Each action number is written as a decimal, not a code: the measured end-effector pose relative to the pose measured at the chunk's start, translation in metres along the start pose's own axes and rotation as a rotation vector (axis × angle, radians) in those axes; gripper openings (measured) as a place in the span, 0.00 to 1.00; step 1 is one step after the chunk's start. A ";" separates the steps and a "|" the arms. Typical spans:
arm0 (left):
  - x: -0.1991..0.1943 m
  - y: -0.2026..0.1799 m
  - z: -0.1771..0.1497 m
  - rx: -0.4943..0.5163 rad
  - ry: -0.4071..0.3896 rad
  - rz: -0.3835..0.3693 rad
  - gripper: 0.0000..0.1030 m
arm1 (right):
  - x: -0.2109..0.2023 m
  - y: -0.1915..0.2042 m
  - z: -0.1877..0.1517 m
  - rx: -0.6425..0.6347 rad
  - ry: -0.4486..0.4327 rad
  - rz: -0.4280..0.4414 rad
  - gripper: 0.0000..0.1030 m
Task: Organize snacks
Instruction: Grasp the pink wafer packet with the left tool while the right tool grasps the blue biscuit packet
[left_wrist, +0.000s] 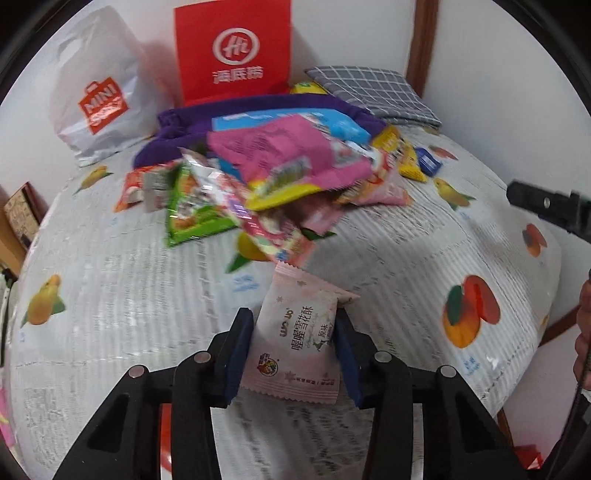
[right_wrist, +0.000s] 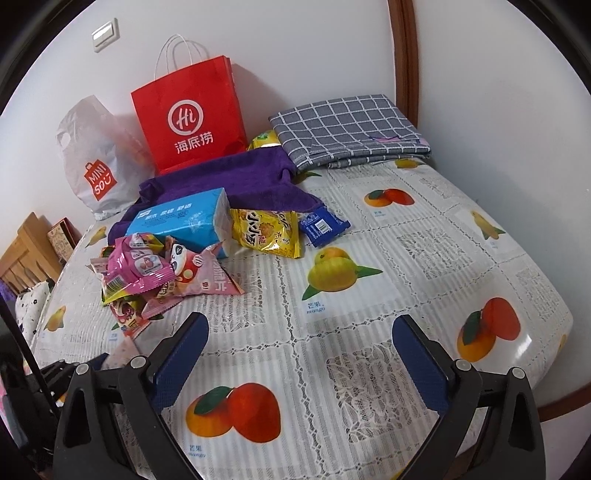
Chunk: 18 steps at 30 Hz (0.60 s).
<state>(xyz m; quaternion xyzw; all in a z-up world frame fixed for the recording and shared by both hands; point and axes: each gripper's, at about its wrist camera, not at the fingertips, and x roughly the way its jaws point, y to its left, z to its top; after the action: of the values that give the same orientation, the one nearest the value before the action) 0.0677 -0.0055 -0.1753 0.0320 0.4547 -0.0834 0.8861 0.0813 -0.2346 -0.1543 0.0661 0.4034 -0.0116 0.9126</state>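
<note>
Pink snack packet (left_wrist: 295, 343) in left tongs (left_wrist: 294, 332), right tongs (right_wrist: 299, 336) spread

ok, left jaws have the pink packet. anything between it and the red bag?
Yes. The snack pile and the purple towel lie on the table between the pink packet and the red bag. The path above them looks clear; lift over.

Snack pile (right_wrist: 159, 273) before bags (right_wrist: 190, 122) (tissue pack (right_wrist: 181, 221) between)
</note>
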 end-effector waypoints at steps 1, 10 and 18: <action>-0.002 0.005 0.001 -0.008 -0.003 0.006 0.41 | 0.004 0.000 0.001 -0.008 0.003 0.003 0.96; 0.005 0.060 0.014 -0.148 -0.019 0.135 0.41 | 0.037 -0.011 0.028 -0.043 -0.001 -0.054 0.92; 0.027 0.082 0.024 -0.215 -0.015 0.169 0.41 | 0.090 -0.018 0.061 -0.154 0.029 -0.115 0.77</action>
<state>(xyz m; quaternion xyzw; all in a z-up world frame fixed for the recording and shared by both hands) 0.1171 0.0688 -0.1845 -0.0257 0.4501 0.0405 0.8917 0.1855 -0.2578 -0.1815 -0.0271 0.4195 -0.0319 0.9068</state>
